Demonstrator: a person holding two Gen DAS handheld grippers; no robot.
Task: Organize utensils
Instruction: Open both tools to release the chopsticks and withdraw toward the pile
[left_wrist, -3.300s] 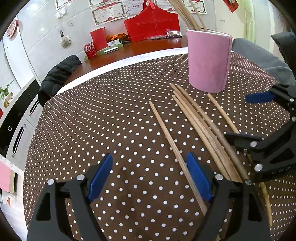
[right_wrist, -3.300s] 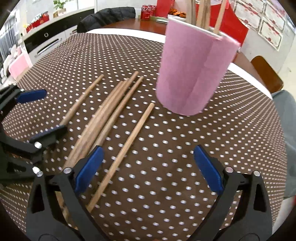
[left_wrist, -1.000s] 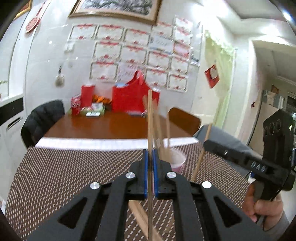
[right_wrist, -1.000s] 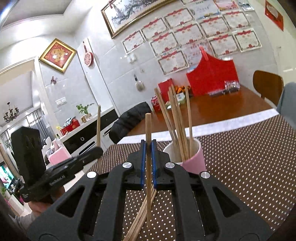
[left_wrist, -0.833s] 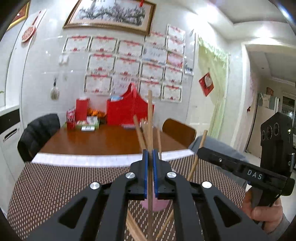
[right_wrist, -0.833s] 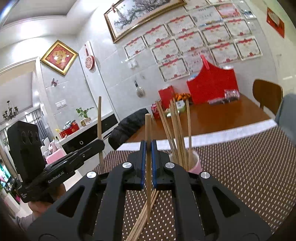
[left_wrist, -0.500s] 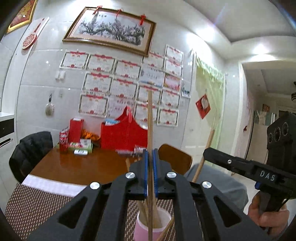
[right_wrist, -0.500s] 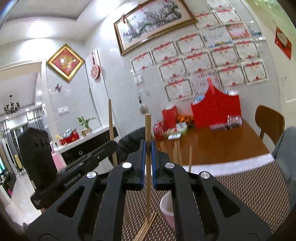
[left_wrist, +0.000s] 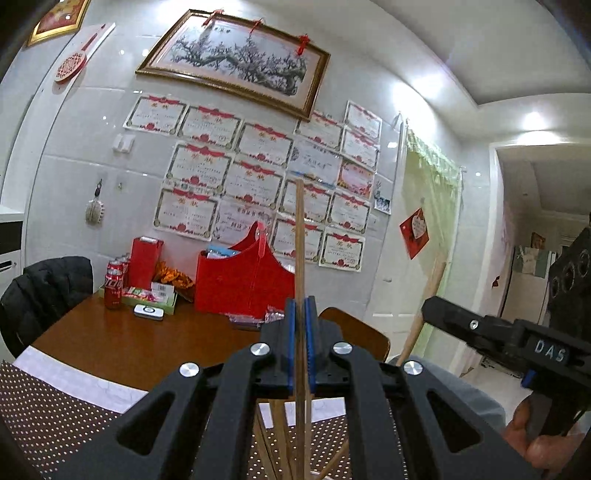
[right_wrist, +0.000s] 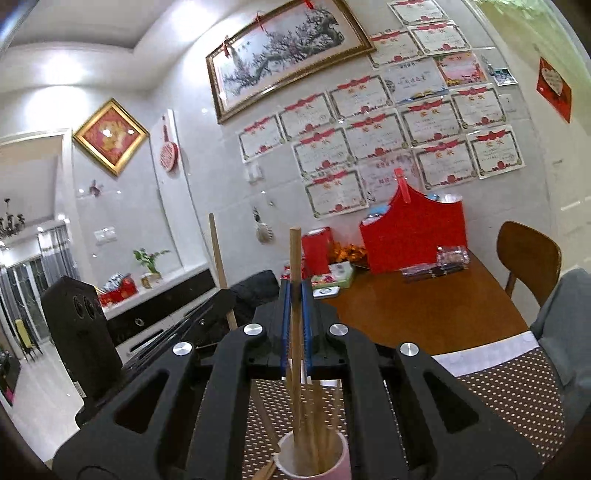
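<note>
Both pairs of jaws are clamped, the left gripper (left_wrist: 300, 347) and right gripper (right_wrist: 295, 325) each pinching one upright, light, stiff, slippery slender wooden chopstick (right_wrist: 295, 280) mid-shaft above the pink cylindrical cup (right_wrist: 314, 458), likely pivoting unless gripped centrally.

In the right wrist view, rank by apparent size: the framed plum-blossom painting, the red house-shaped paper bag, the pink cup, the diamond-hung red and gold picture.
1. Framed plum-blossom painting.
2. Red house-shaped paper bag.
3 and 4. Diamond-hung red and gold picture and pink cup look alike; the cup is partly cut off and far nearer the camera, so unranked.
</note>
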